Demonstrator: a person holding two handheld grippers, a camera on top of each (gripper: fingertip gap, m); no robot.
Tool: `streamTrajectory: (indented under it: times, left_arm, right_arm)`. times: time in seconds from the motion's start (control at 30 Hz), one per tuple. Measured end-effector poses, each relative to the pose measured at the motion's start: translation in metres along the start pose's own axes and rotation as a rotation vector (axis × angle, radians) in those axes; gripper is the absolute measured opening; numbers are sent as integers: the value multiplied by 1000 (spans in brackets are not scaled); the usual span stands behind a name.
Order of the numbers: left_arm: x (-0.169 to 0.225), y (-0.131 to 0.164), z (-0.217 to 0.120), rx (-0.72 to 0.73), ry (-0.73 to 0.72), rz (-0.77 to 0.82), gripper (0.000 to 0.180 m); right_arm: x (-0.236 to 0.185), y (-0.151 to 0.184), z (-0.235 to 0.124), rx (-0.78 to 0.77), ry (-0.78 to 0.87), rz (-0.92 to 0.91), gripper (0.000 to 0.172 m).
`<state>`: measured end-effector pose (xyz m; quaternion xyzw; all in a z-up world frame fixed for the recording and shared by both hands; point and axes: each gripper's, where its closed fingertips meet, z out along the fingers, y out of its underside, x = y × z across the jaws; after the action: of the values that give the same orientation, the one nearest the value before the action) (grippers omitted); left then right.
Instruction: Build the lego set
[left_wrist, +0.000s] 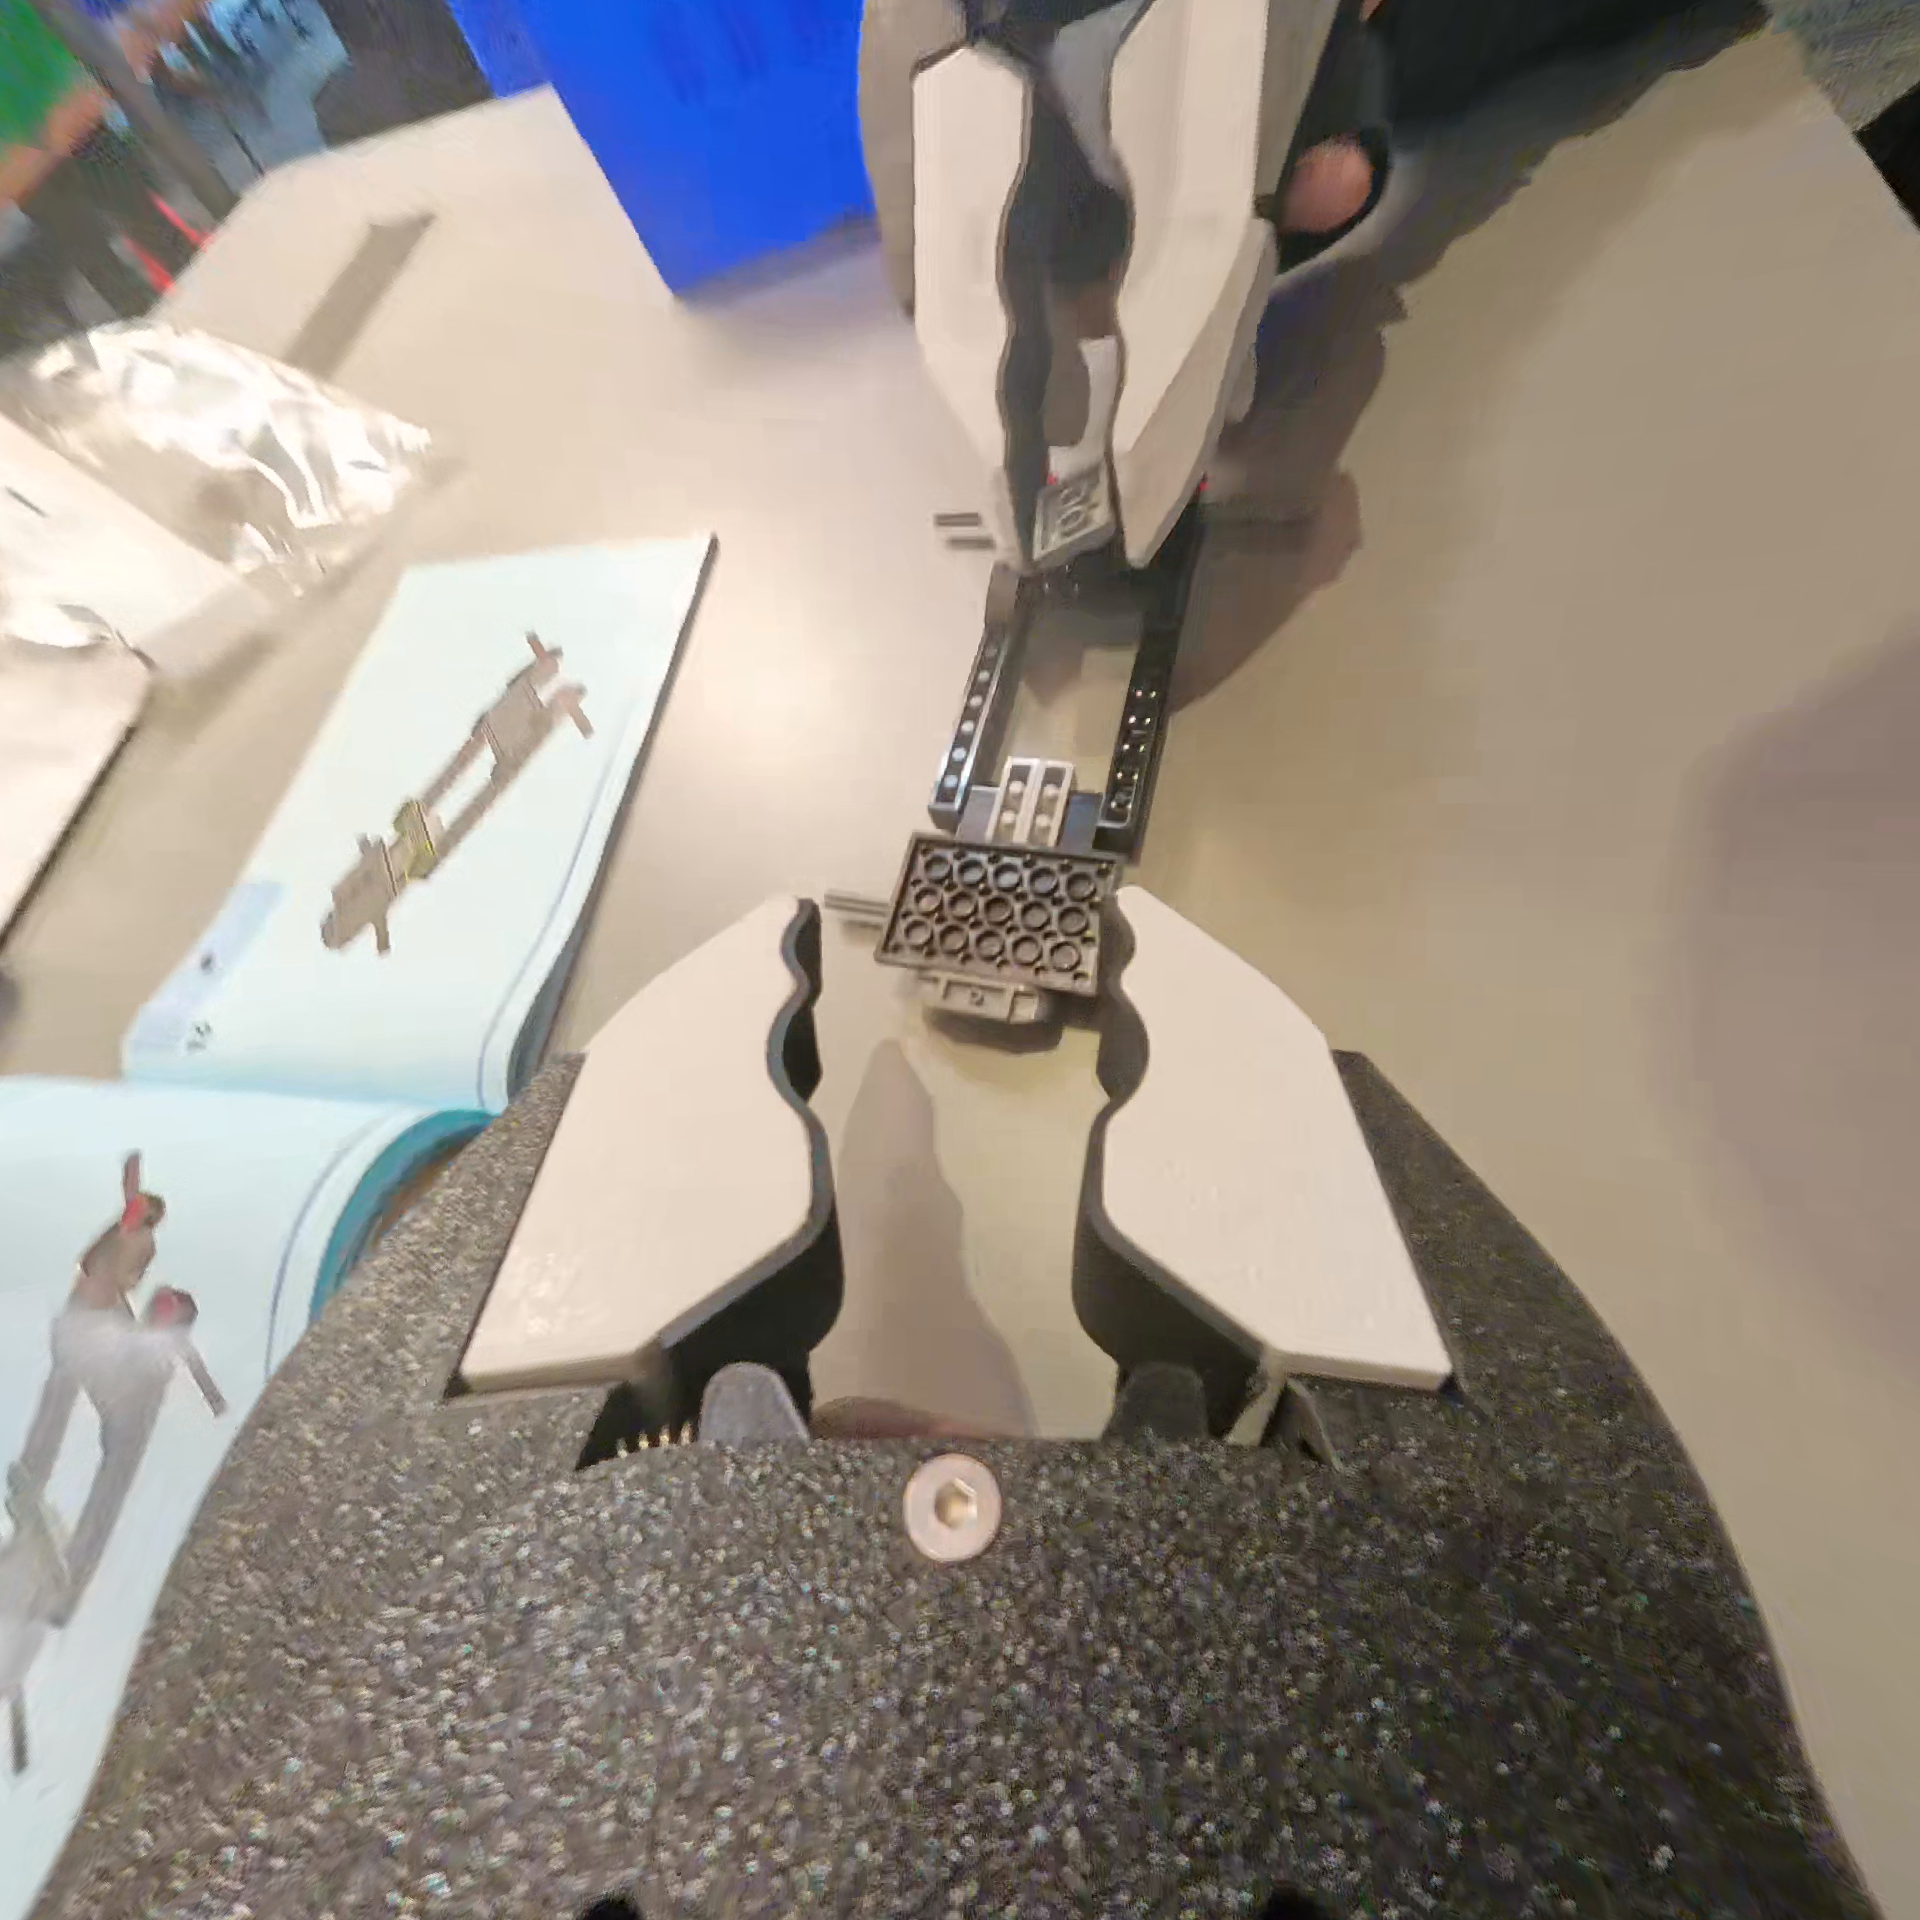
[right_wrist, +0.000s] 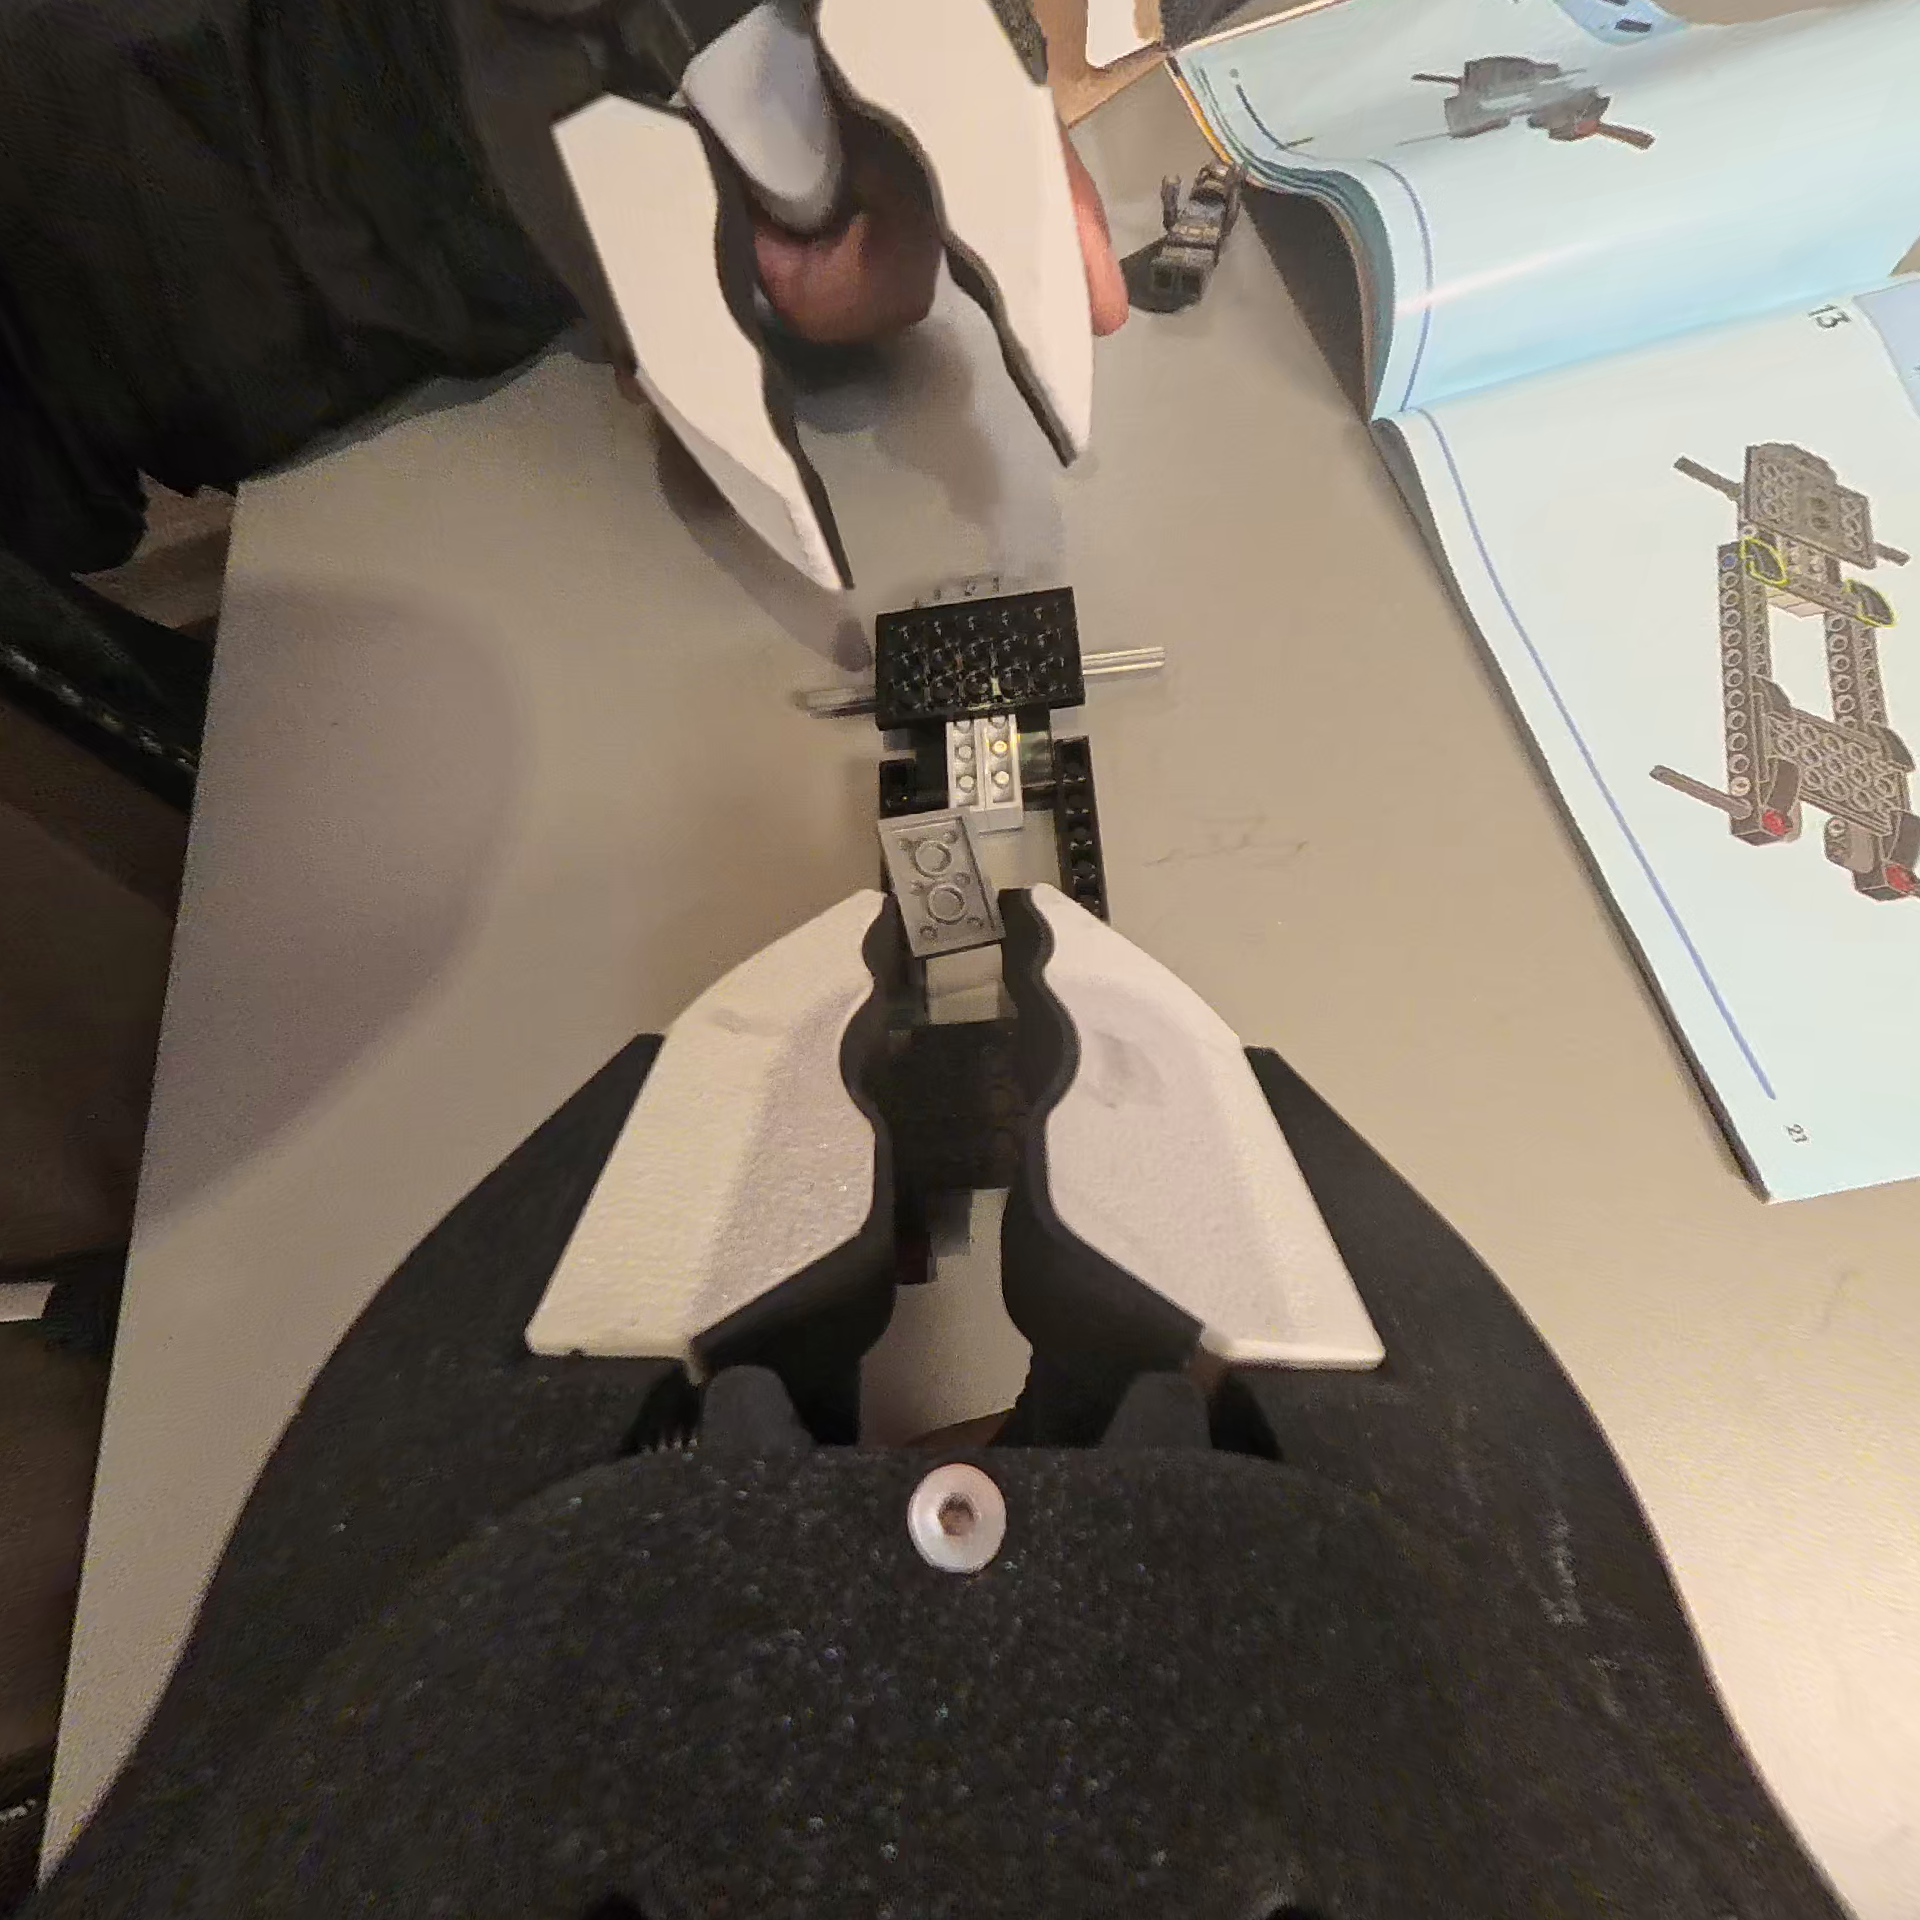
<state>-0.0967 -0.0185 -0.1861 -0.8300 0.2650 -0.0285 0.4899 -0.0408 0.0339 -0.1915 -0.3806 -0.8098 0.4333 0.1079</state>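
- Nearest the left wrist camera, the left gripper (left_wrist: 966, 920) stands wide open over the beige table (left_wrist: 1455, 831); the dark grey rectangular brick plate (left_wrist: 1000, 916), underside up with its rings showing, lies between the fingertips and close against the right-hand finger (left_wrist: 1153, 935), while the other finger stands clear of it, so nothing is clamped.
- That plate is the near end of a long black and grey brick frame (left_wrist: 1070, 727) lying flat on the table (two black beams with holes, a pair of light grey studded bricks (left_wrist: 1034, 795) between them), and thin grey axle rods (left_wrist: 857, 902) stick out at its side.
- Left of the frame, an open pale-blue instruction booklet (left_wrist: 436, 810) lies flat, with a crumpled clear plastic bag (left_wrist: 208, 436) beyond it and a blue bin (left_wrist: 717, 135) at the far table edge.
- At the frame's far end, the right gripper (left_wrist: 1070, 520) points down with its fingers narrowly apart.
- Seen from its own camera, the right gripper (right_wrist: 951, 899) grips a small grey flat brick plate (right_wrist: 940, 883), tilted and underside up, both fingertips against its edges; it hangs just above the frame's near left beam.
- Farther on lie the light grey bricks (right_wrist: 982, 769) and the dark plate (right_wrist: 977, 655), with the open left gripper (right_wrist: 951, 520) poised over it, and a small dark brick assembly (right_wrist: 1195, 229) near the booklet (right_wrist: 1662, 623).
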Motion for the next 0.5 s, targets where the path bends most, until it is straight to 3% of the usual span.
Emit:
streamTrajectory:
  times: [0.23,0.5]
  left_arm:
    - [11,25,10,-174,97,-42,54]
    - [11,30,13,-210,73,-26,52]
  right_arm:
    - [2,1,4,-20,24,4,19]
    - [4,1,7,-21,26,15,19]
